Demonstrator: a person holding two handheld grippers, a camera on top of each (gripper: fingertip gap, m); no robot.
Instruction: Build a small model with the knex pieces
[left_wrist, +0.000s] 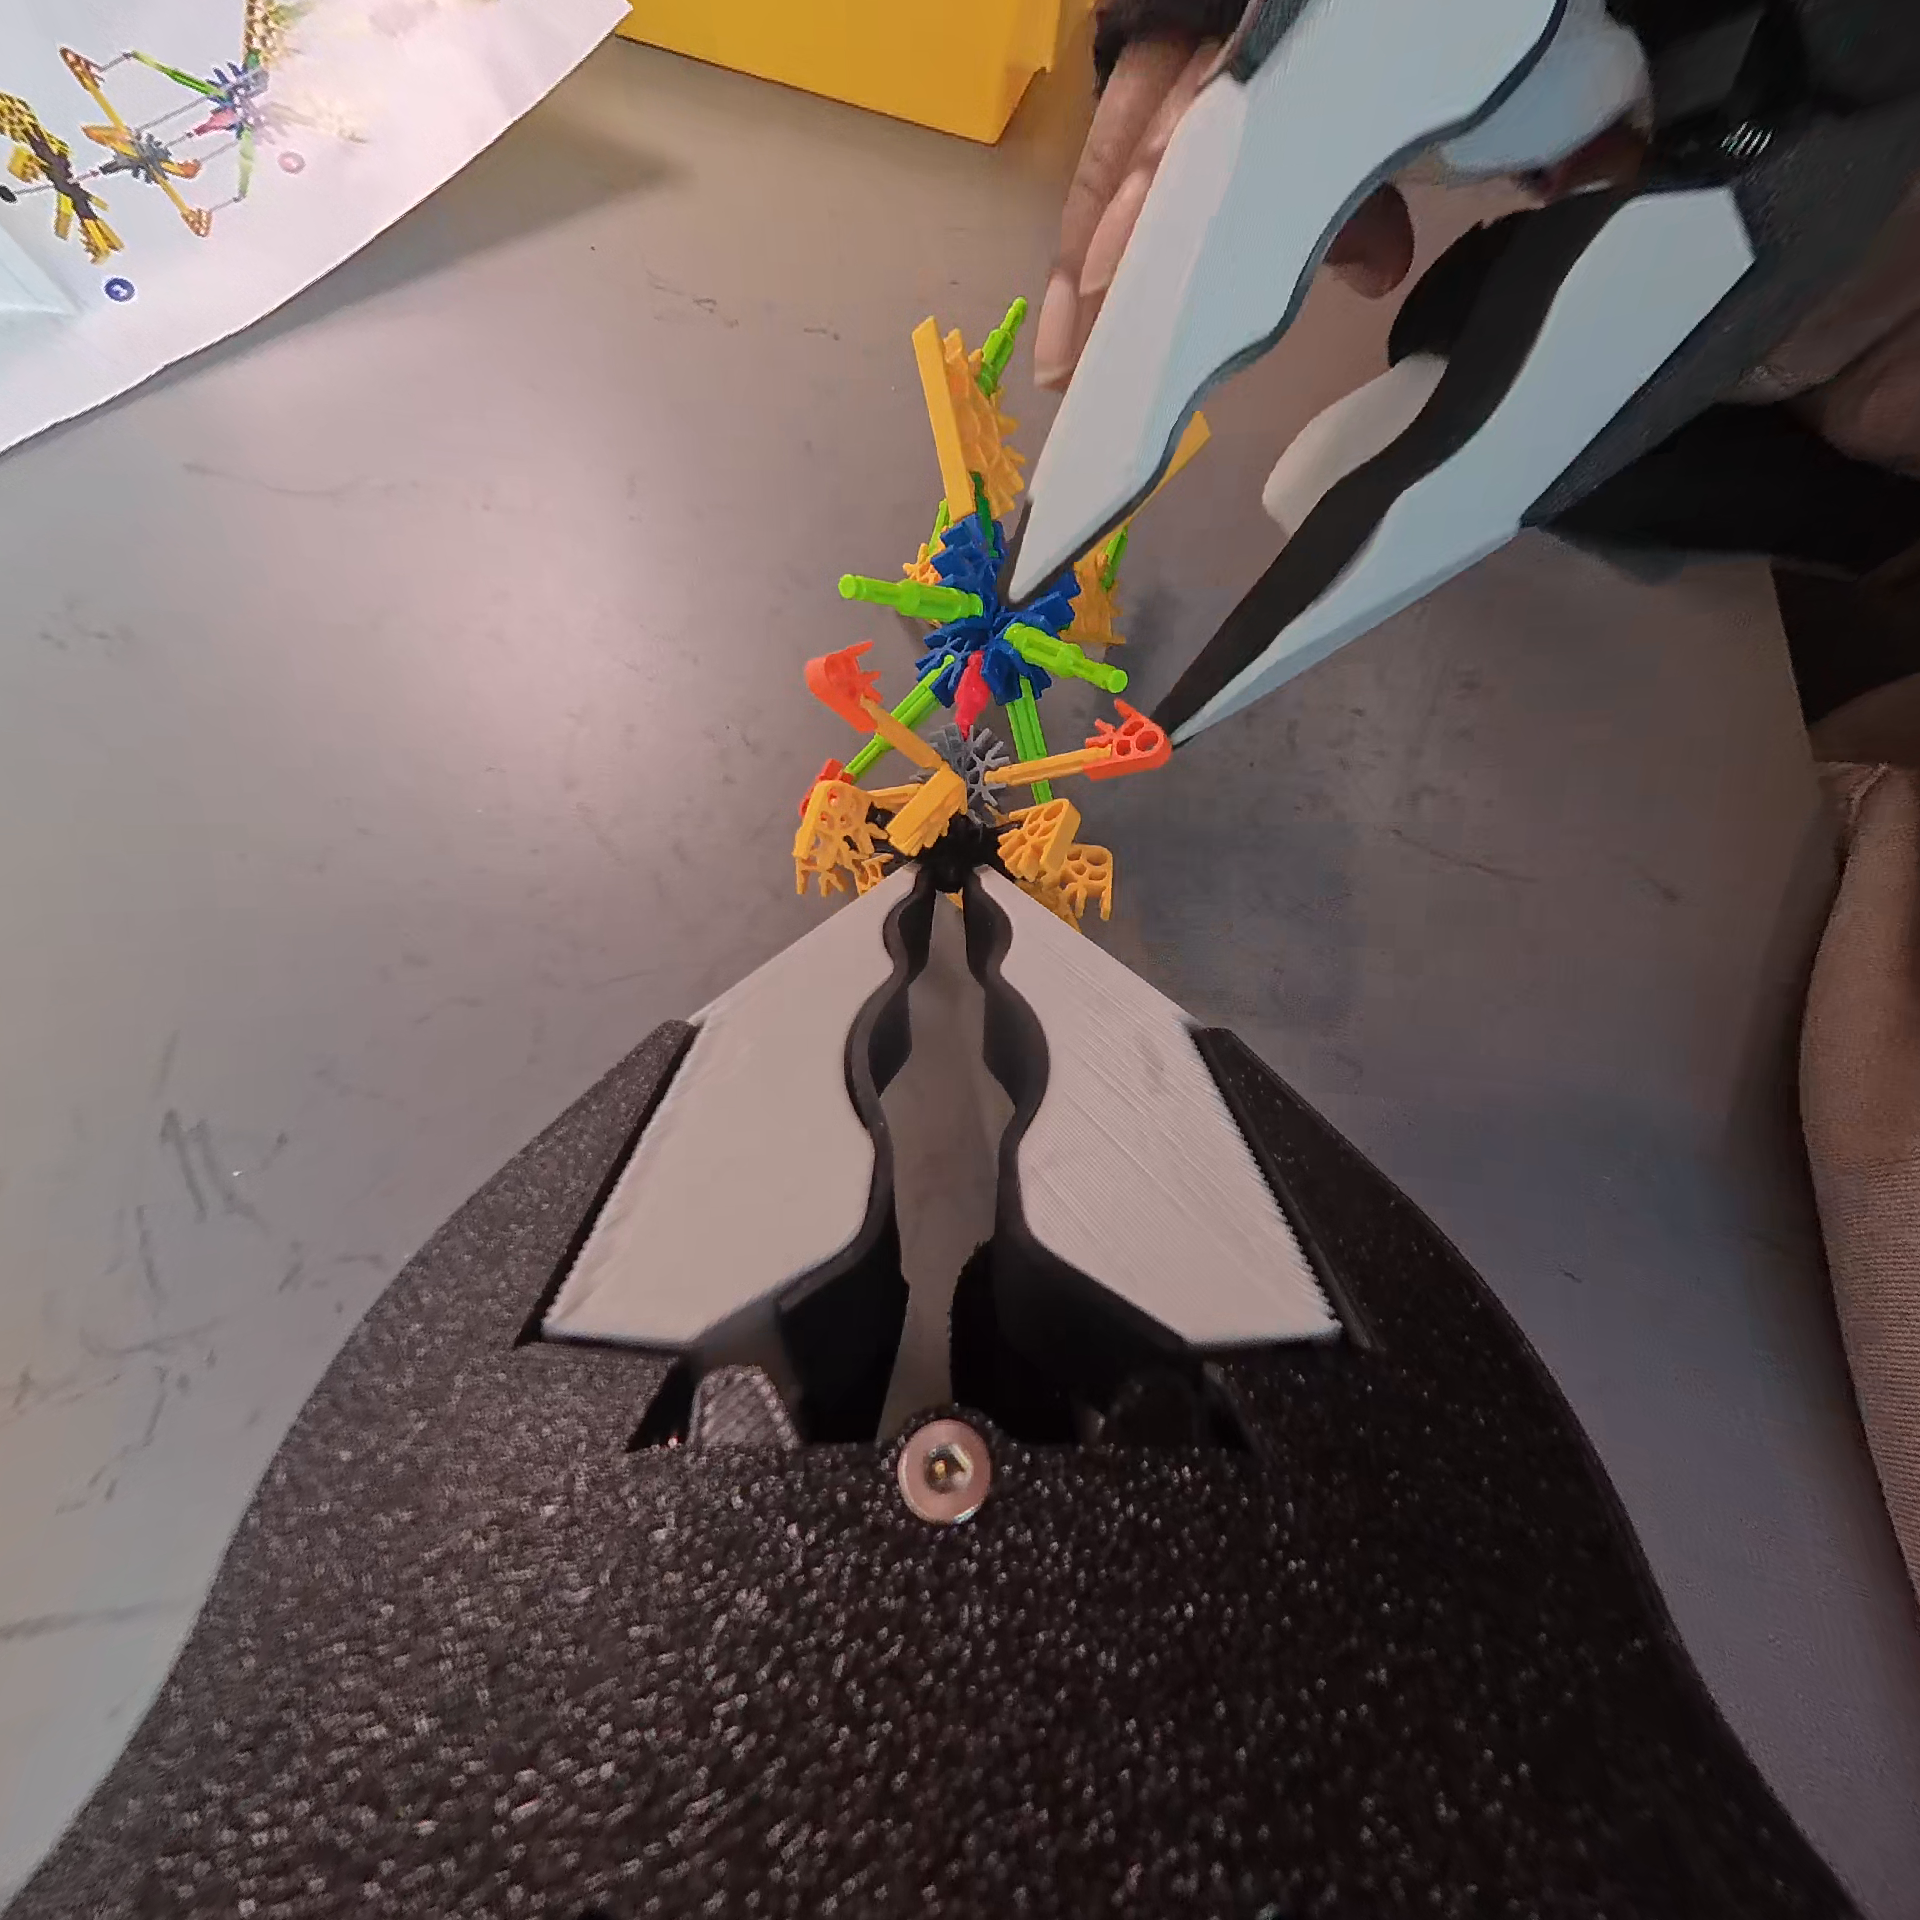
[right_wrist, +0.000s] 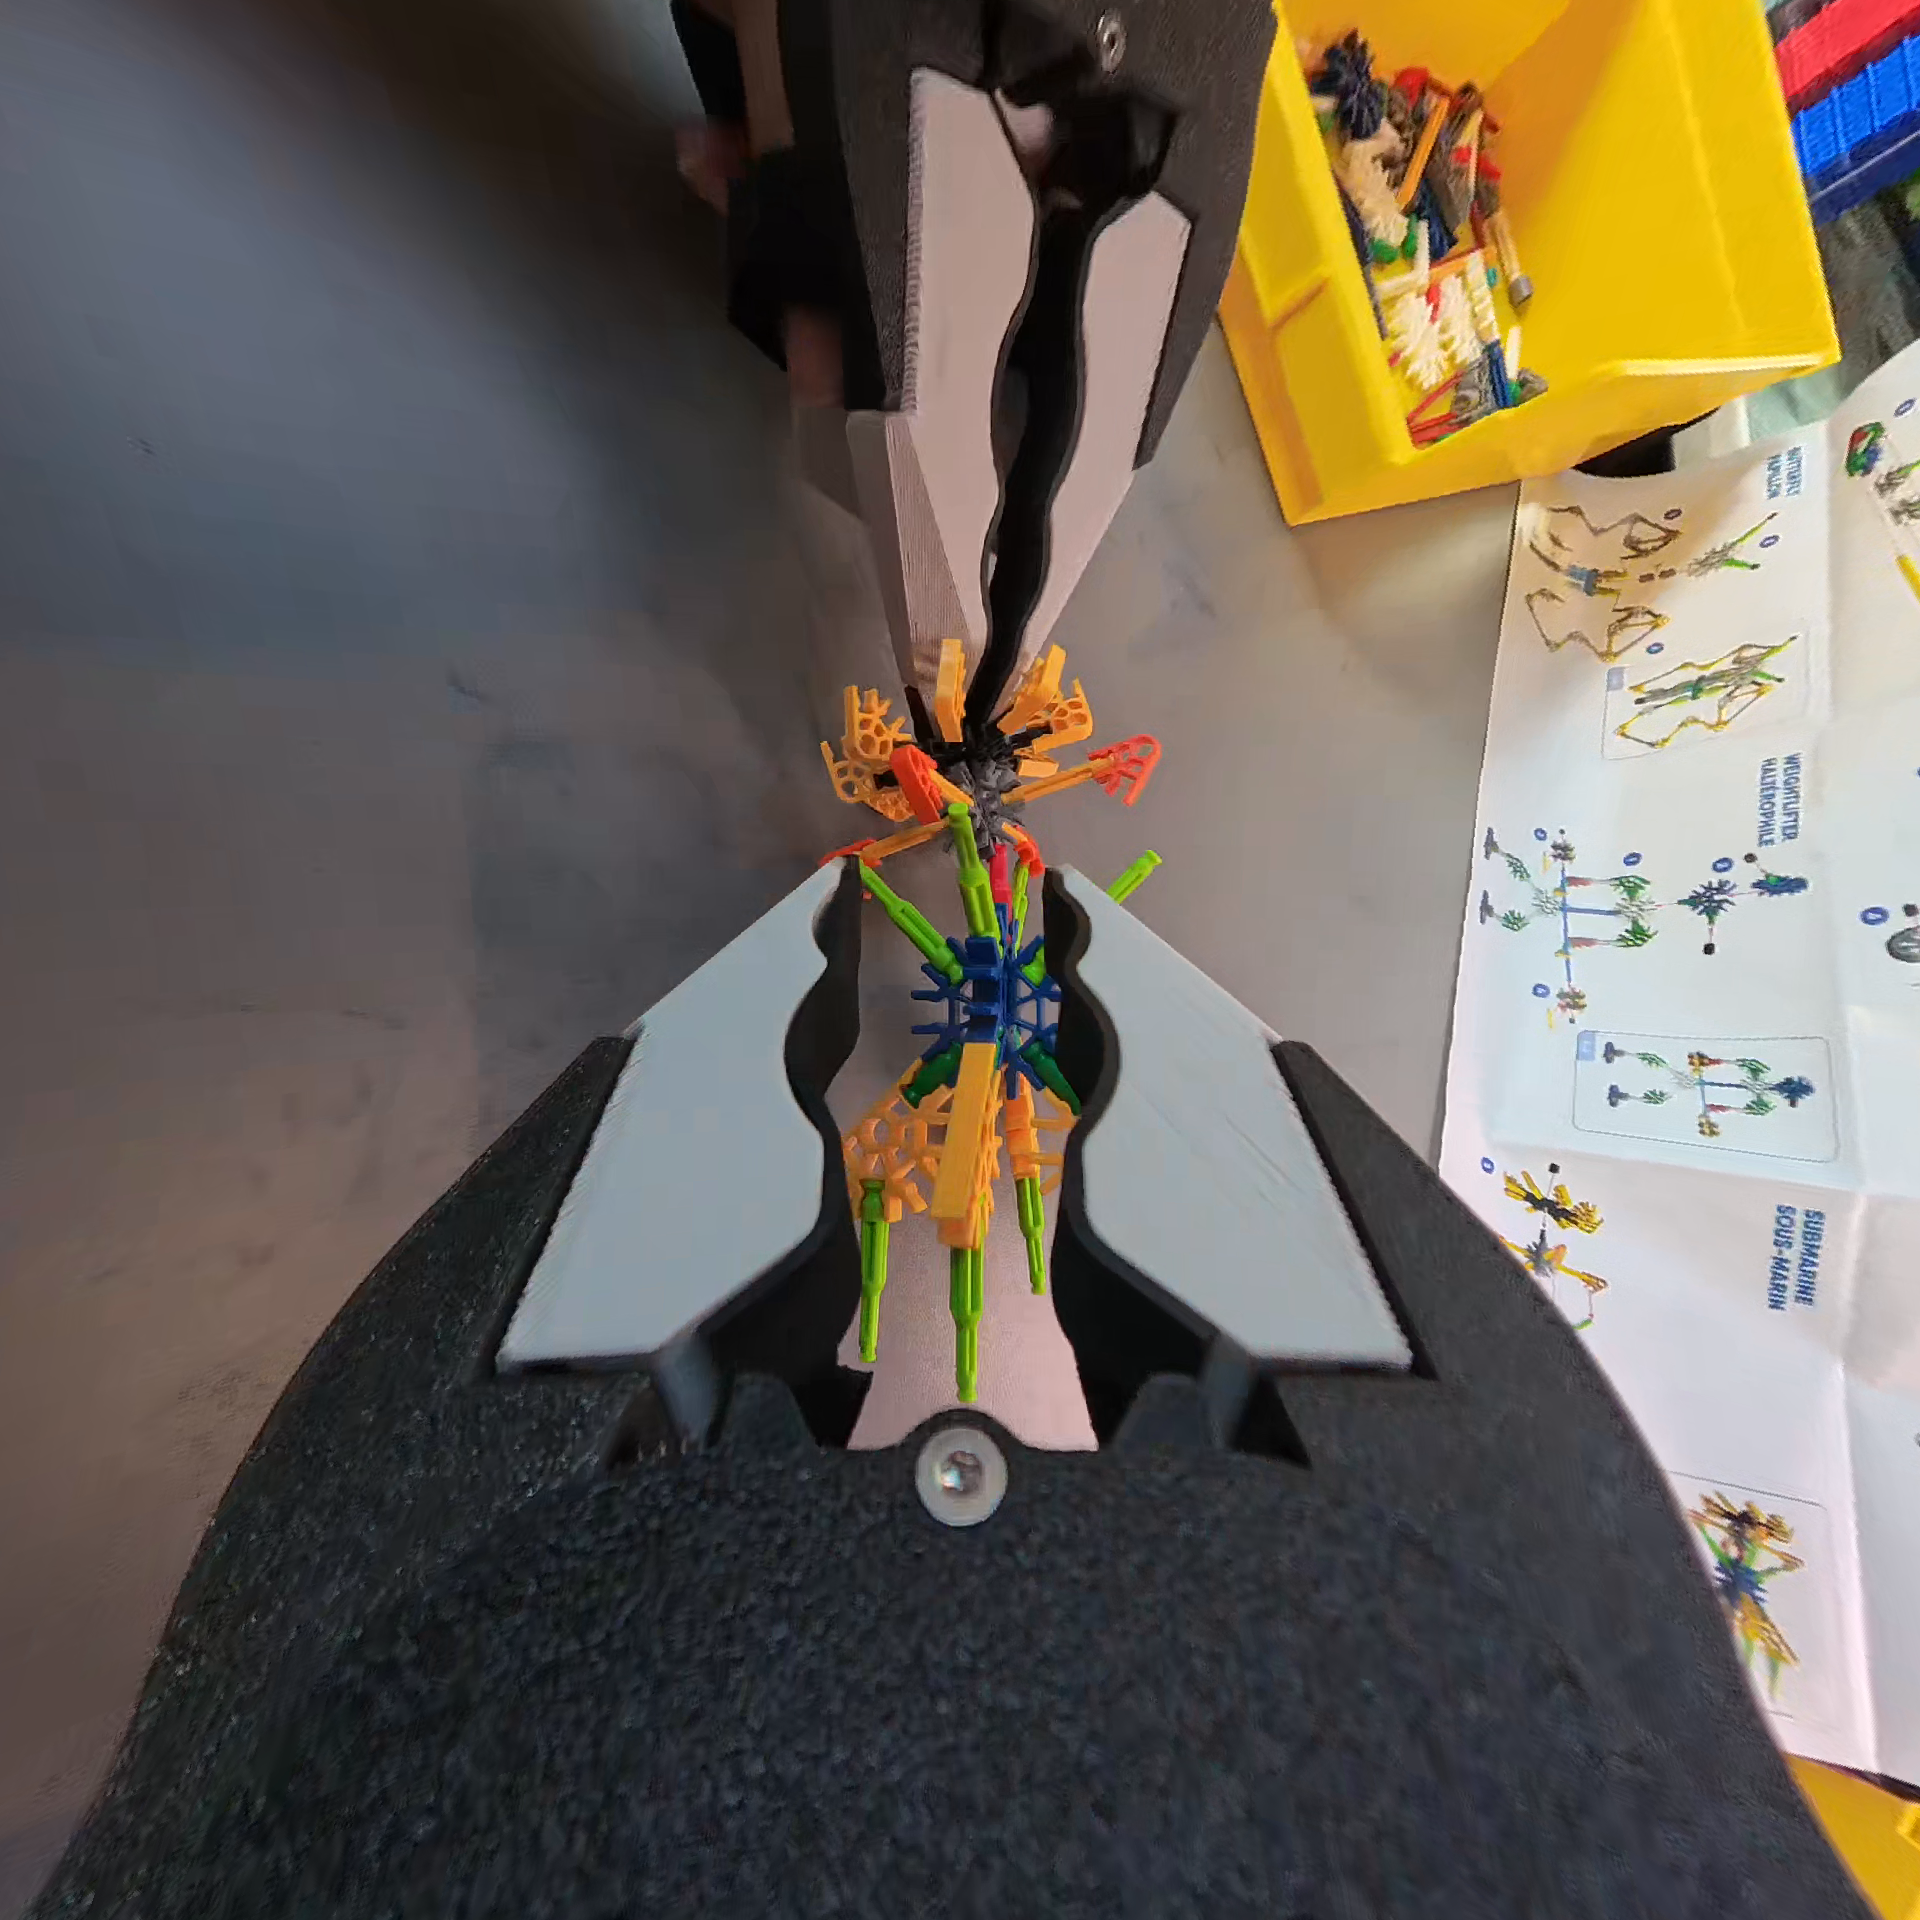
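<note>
- Our left tongs are clenched on the small black hub at one end of a toy model built of plastic rods and snowflake-shaped connectors; the tips are nearly together with the hub pinched between them.
- The model sits between the two pairs of tongs, just above the grey worktop; we cannot tell whether any part of it rests on the surface.
- Our right tongs are spread wide and released. The blue connector and the green and yellow rods lie in the gap between the fingers, and in the right wrist view nothing is squeezed.
- In the left wrist view one right fingertip lies against the blue connector and the other just beside an orange end piece.
- A yellow bin stands on the worktop beyond the model. Inside we see a loose heap of mixed building pieces: white, red, blue, black and orange rods and connectors, piled against its near wall.
- A folded instruction sheet with pictures of models lies flat beside the bin, its edge near the bin's front.
- At the far right corner, beyond the bin, we see stacked blue and red ridged pieces, too cut off to identify.
- A person's hand shows behind the right tongs.
</note>
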